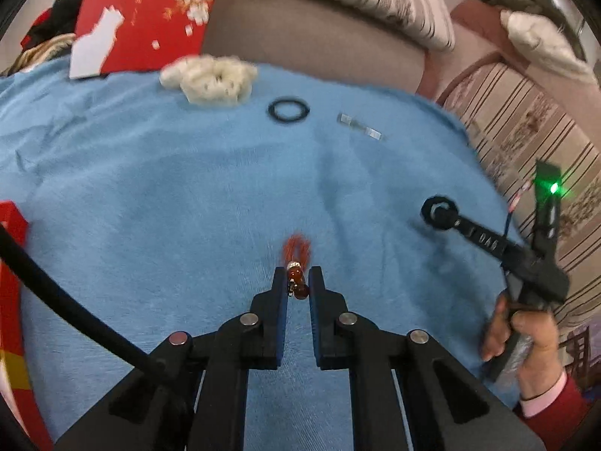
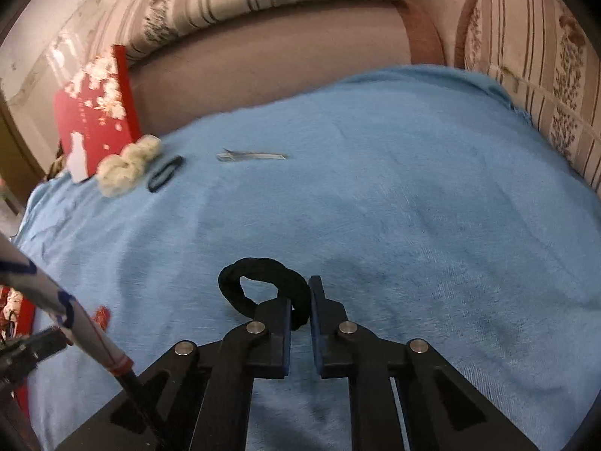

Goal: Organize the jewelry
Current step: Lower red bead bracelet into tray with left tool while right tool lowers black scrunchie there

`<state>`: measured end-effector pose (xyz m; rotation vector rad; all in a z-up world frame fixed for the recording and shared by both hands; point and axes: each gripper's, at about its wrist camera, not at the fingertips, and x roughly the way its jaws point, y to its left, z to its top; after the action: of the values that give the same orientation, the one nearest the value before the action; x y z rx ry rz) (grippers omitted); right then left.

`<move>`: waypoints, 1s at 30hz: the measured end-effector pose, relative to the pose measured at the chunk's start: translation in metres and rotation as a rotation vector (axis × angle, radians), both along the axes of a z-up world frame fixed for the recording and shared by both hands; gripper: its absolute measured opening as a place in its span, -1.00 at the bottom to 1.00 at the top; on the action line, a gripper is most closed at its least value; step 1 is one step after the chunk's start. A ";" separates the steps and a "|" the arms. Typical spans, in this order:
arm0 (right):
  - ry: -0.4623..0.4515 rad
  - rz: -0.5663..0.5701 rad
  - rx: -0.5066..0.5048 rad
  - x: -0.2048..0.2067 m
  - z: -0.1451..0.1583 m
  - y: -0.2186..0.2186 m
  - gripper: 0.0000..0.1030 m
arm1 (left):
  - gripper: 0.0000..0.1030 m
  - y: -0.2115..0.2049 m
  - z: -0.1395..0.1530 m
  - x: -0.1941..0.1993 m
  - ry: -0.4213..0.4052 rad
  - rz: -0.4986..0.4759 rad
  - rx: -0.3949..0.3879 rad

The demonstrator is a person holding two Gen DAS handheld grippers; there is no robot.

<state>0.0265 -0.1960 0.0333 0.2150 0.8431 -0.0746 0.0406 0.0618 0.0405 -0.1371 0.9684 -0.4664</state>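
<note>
Far left, red box (image 1: 142,11) leans at the cloth edge; another red box edge (image 1: 11,263) sits low left. Next right: white scrunchie (image 1: 208,79), then thin black ring (image 1: 289,110), then clear clip (image 1: 360,127), all lying on blue cloth (image 1: 150,173), apart from each other. Center: left gripper (image 1: 298,282), jaws narrow, pinching an amber bead charm (image 1: 296,282) with its red tassel sticking out past the tips, just over the cloth. Right: right gripper (image 2: 300,300), jaws narrow, clamped on a black hair tie (image 2: 263,282); most of the loop hangs free to the left of the jaws.

Judgement: both items are mid-carry, likely headed for the box. Keep both grips closed and level; bead grip is at the fingertips, so move slowly, no jerks. Watch the tie loop doesn't snag the cloth. Release only over the box.
</note>
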 end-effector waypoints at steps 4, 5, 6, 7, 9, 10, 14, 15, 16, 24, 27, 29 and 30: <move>-0.044 0.028 -0.018 -0.010 0.014 0.014 -0.83 | -0.80 0.020 0.022 -0.008 -0.038 0.030 -0.047; -0.053 0.040 -0.017 -0.014 0.017 0.019 -0.83 | -0.80 0.028 0.027 -0.011 -0.046 0.040 -0.056; -0.058 0.052 -0.014 -0.016 0.019 0.024 -0.83 | -0.81 0.037 0.032 -0.013 -0.054 0.051 -0.064; -0.061 0.063 -0.015 -0.018 0.020 0.029 -0.83 | -0.81 0.044 0.037 -0.016 -0.061 0.061 -0.071; -0.065 0.094 -0.023 -0.024 0.022 0.042 -0.83 | -0.81 0.059 0.044 -0.020 -0.071 0.080 -0.086; -0.065 0.107 -0.024 -0.027 0.022 0.048 -0.83 | -0.81 0.068 0.049 -0.024 -0.076 0.091 -0.095; -0.055 0.173 -0.009 -0.039 0.020 0.076 -0.83 | -0.81 0.107 0.067 -0.045 -0.110 0.146 -0.128; -0.052 0.196 0.001 -0.043 0.021 0.086 -0.83 | -0.81 0.117 0.071 -0.052 -0.119 0.162 -0.136; -0.050 0.211 0.006 -0.045 0.022 0.094 -0.83 | -0.81 0.124 0.074 -0.057 -0.124 0.171 -0.141; 0.014 0.366 0.197 -0.076 0.020 0.173 -0.83 | -0.81 0.184 0.082 -0.113 -0.140 0.287 -0.153; 0.043 0.447 0.227 -0.085 0.021 0.215 -0.83 | -0.81 0.213 0.073 -0.130 -0.109 0.345 -0.134; 0.048 0.506 0.238 -0.092 0.028 0.246 -0.83 | -0.81 0.232 0.067 -0.135 -0.090 0.393 -0.120; 0.046 0.541 0.239 -0.095 0.032 0.264 -0.83 | -0.81 0.243 0.063 -0.137 -0.075 0.419 -0.112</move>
<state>-0.0680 0.0676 0.0658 0.2030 0.9318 0.5314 -0.0962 0.3048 0.1033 -0.4119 0.8119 -0.1381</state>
